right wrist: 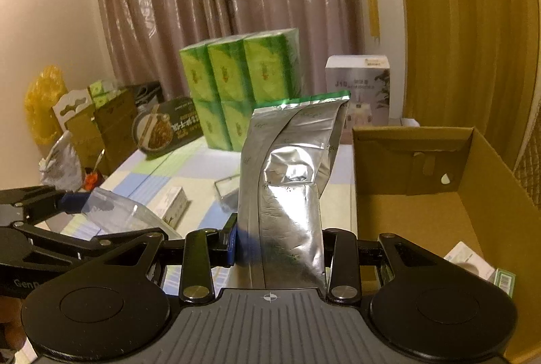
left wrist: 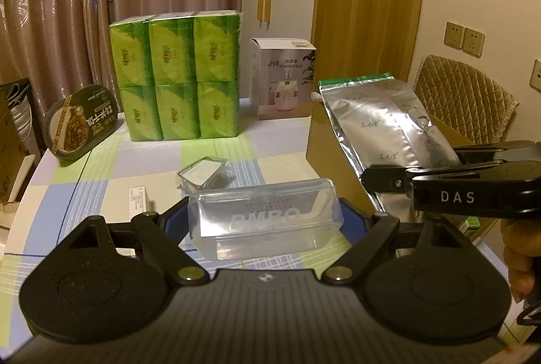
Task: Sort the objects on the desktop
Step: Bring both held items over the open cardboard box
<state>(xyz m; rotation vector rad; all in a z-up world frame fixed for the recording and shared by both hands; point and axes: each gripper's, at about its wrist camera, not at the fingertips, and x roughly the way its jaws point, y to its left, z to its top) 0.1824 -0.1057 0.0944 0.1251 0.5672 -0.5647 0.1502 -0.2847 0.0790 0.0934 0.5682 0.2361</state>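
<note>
My left gripper (left wrist: 263,223) is shut on a clear plastic box (left wrist: 263,218), with a blue pad pressed on each end, just above the checked tablecloth (left wrist: 101,181). My right gripper (right wrist: 280,245) is shut on the lower end of a silver foil bag (right wrist: 290,178) with a green top strip. The bag stands up and leans over the left wall of an open cardboard box (right wrist: 422,215). In the left wrist view the foil bag (left wrist: 382,124) lies slanted across the cardboard box (left wrist: 324,144), with the right gripper (left wrist: 422,164) at its near end.
A block of green tissue packs (left wrist: 175,76), a white humidifier carton (left wrist: 284,80) and a tilted black food bowl (left wrist: 81,124) stand at the back. A small clear case (left wrist: 203,171) and a small white carton (left wrist: 138,198) lie mid-table. Small packets (right wrist: 473,262) lie in the cardboard box. A quilted chair (left wrist: 466,93) is at the right.
</note>
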